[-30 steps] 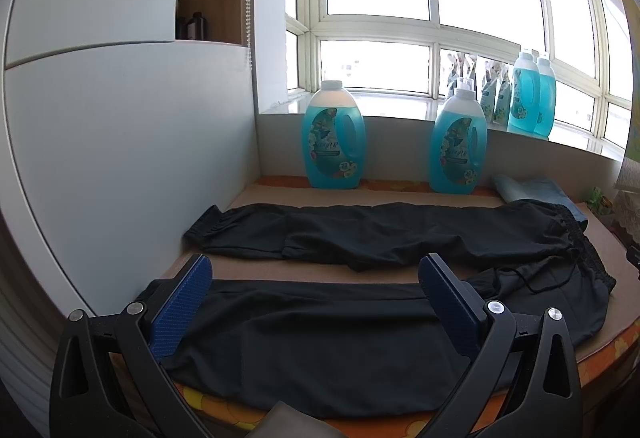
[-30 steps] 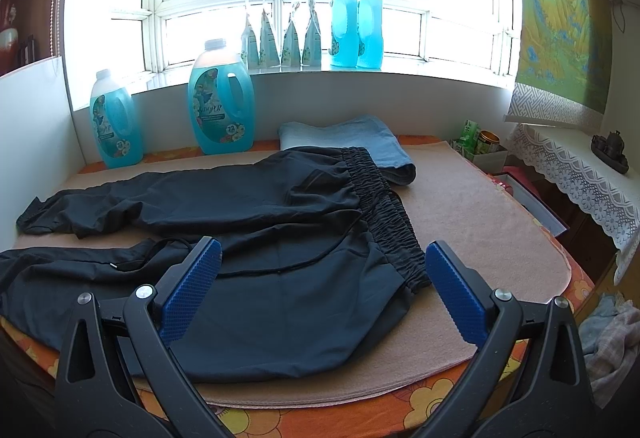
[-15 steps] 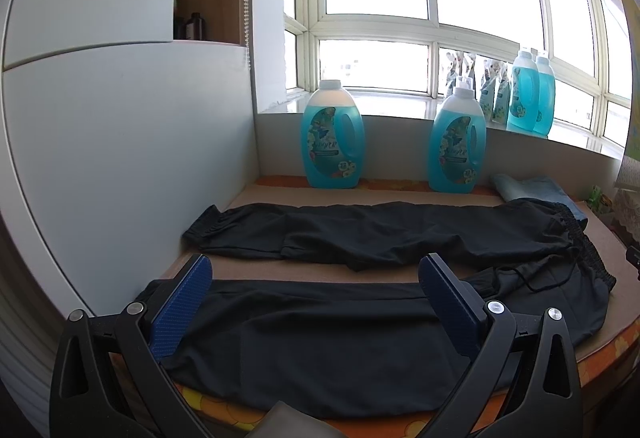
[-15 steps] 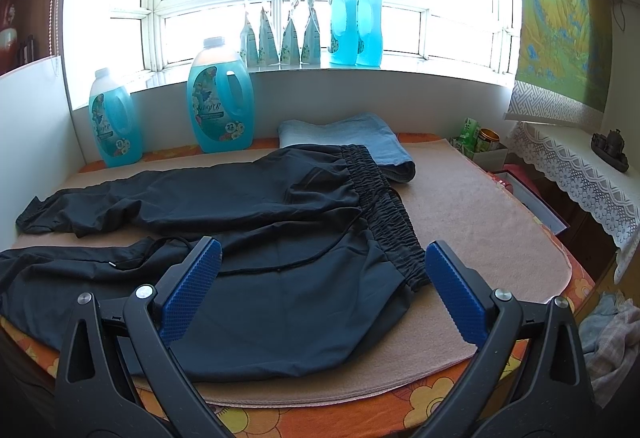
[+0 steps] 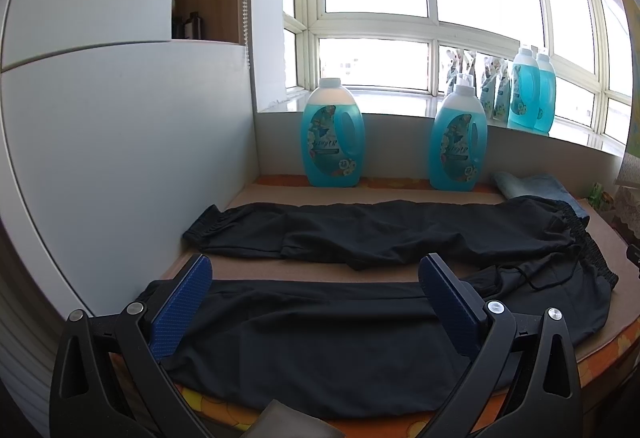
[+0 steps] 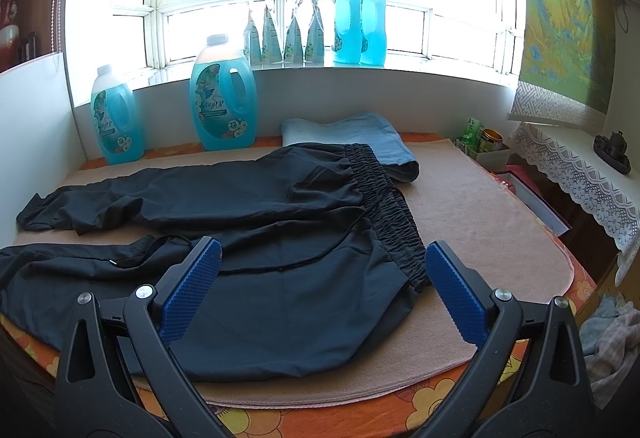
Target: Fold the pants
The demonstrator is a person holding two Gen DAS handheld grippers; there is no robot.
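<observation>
A: How did the two tools stand?

B: The left tool (image 5: 316,292) was spread wide, its blue ribbed pads (image 5: 182,312) well apart with nothing between them. The right tool (image 6: 320,282) was just as wide, and its blue pads (image 6: 456,304) gripped nothing either. Whether either one touched the cloth below it could not be told.

A: And the surface under them?

B: A bench covered by an orange flowered cloth (image 6: 440,398), with a tan felt mat (image 6: 472,205) laid over it. Two big blue detergent jugs (image 5: 333,135) stood at the back against the low wall, and two slimmer blue bottles (image 6: 360,25) sat up on the windowsill beside a row of small pouches (image 6: 282,35). A white cabinet panel (image 5: 120,157) closed off the left side, and a landscape scroll painting (image 6: 564,9) hung on the right. A folded light-blue towel (image 6: 360,137) lay near the back of the mat.

A: Where were the trousers?

B: The black jogger pants (image 6: 280,222) lay flat on the mat, legs spread apart and running off to the left, the elastic waistband (image 6: 392,217) toward the right and touching the towel. The left tool hung over the nearer leg (image 5: 320,338); the right tool hung over the seat, with the waistband's near end just beside its right pad.
</observation>
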